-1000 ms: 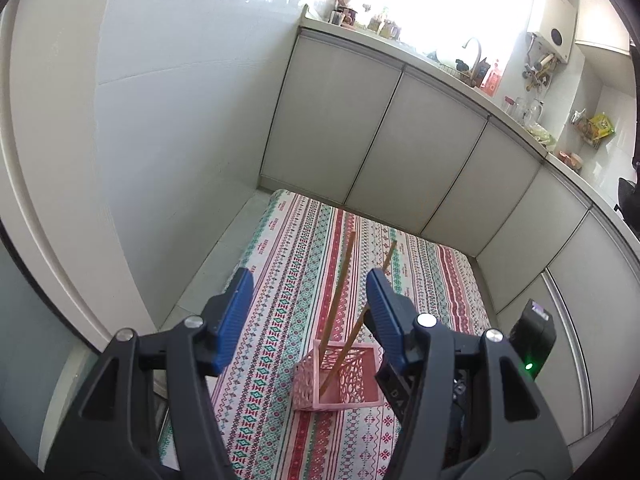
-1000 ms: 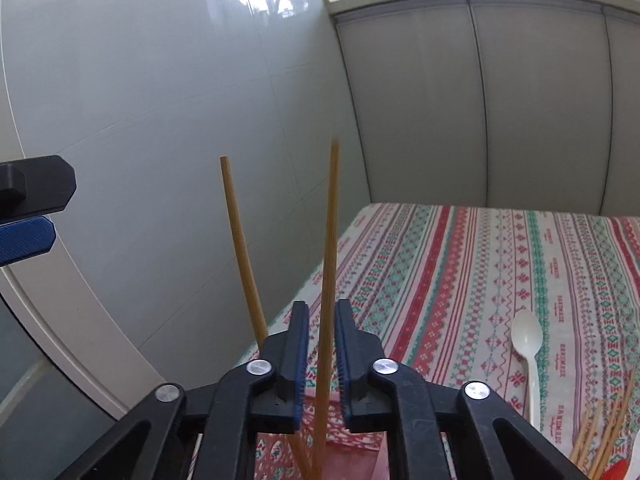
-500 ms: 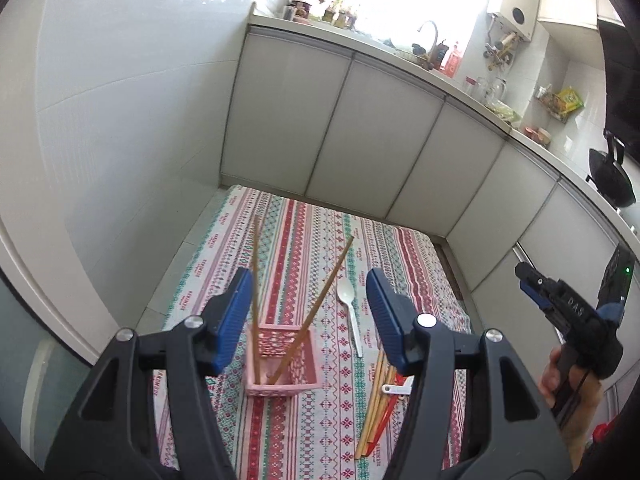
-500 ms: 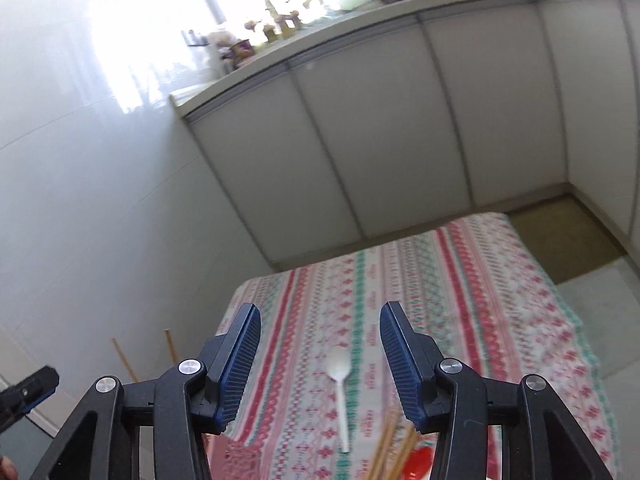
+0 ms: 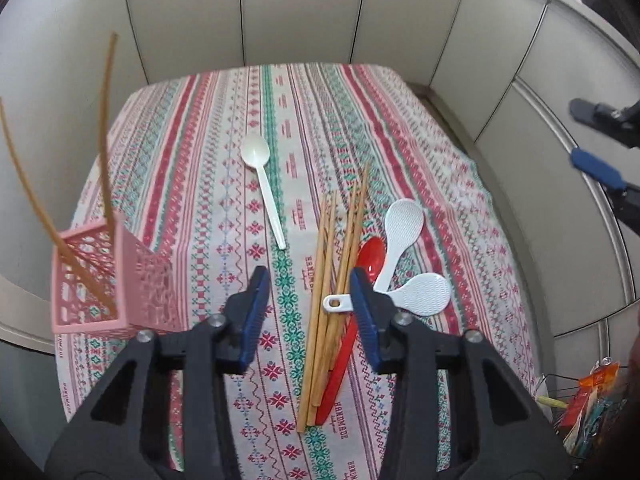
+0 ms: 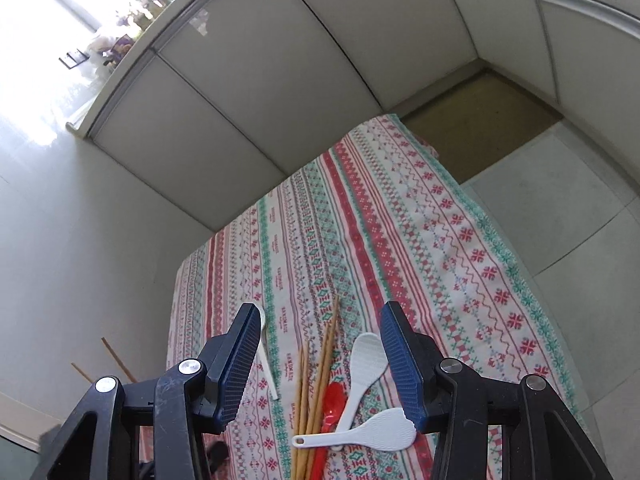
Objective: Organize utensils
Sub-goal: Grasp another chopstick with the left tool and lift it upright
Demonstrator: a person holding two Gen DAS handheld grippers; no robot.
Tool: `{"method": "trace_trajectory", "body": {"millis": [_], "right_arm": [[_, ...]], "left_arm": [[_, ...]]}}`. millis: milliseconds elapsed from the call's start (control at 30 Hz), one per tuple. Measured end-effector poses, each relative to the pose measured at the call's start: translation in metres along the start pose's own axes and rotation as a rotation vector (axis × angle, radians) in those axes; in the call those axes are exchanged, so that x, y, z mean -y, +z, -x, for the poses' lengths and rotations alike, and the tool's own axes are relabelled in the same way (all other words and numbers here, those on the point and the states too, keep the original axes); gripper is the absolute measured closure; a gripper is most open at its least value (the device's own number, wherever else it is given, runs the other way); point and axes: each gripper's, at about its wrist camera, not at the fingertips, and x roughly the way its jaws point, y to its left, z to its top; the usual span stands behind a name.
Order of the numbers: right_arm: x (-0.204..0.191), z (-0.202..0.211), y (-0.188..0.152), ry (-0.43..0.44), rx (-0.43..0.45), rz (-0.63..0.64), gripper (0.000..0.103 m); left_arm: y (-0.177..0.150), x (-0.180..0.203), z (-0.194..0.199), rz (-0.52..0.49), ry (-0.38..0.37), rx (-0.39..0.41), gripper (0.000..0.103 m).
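Observation:
A pink lattice basket [image 5: 104,280] stands at the cloth's left edge with two chopsticks [image 5: 105,128] leaning in it. Loose on the cloth lie a white spoon [image 5: 262,184], a bundle of several chopsticks [image 5: 336,272], a red spoon [image 5: 370,260] and two white rice paddles [image 5: 402,228] [image 5: 420,294]. My left gripper [image 5: 309,280] hovers over the bundle's near half. Its jaws are closing, and the pads touch nothing. My right gripper [image 6: 320,316] is open and empty, above the chopsticks [image 6: 320,368] and paddles [image 6: 366,360]. It also shows at the left wrist view's right edge [image 5: 592,140].
A striped patterned cloth [image 5: 400,128] covers the low table. Grey cabinet doors [image 5: 300,12] close it in at the back and left. A tiled floor [image 6: 560,184] lies to the right. A wire rack with packets [image 5: 592,392] sits at the lower right.
My right gripper let go of the chopstick standing in the basket, opened and swung away right. My left gripper dropped over the loose utensils and its jaws narrowed.

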Motion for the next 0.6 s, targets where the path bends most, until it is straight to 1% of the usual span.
{"method": "trace_trajectory", "body": {"millis": [33, 67, 133, 233, 333, 433, 500, 533, 600], "right_arm": [[0.0, 0.001, 0.0, 0.001, 0.001, 0.003, 0.048], [0.0, 0.001, 0.001, 0.001, 0.001, 0.009, 0.048], [-0.001, 0.0, 0.002, 0.001, -0.003, 0.017, 0.048], [0.0, -0.003, 0.002, 0.013, -0.016, 0.009, 0.048], [-0.001, -0.008, 0.003, 0.021, -0.029, 0.005, 0.048], [-0.003, -0.011, 0.003, 0.025, -0.034, 0.009, 0.048], [-0.005, -0.013, 0.001, 0.024, -0.041, 0.015, 0.048], [-0.006, -0.013, 0.001, 0.021, -0.045, 0.016, 0.048], [-0.006, -0.014, 0.0, 0.021, -0.049, 0.02, 0.048]], "left_arm": [[0.001, -0.001, -0.011, 0.017, -0.009, -0.022, 0.075], [0.0, -0.003, -0.022, 0.037, -0.018, -0.038, 0.076], [0.0, -0.001, -0.036, 0.05, -0.049, -0.056, 0.076], [-0.001, -0.003, -0.057, 0.08, -0.051, -0.095, 0.076], [-0.002, -0.007, -0.068, 0.102, -0.044, -0.117, 0.079], [-0.003, -0.005, -0.077, 0.091, -0.057, -0.137, 0.08], [-0.005, -0.002, -0.084, 0.073, -0.041, -0.152, 0.082], [-0.007, -0.001, -0.085, 0.066, -0.038, -0.153, 0.082], [-0.005, 0.001, -0.085, 0.044, -0.008, -0.144, 0.082]]}}
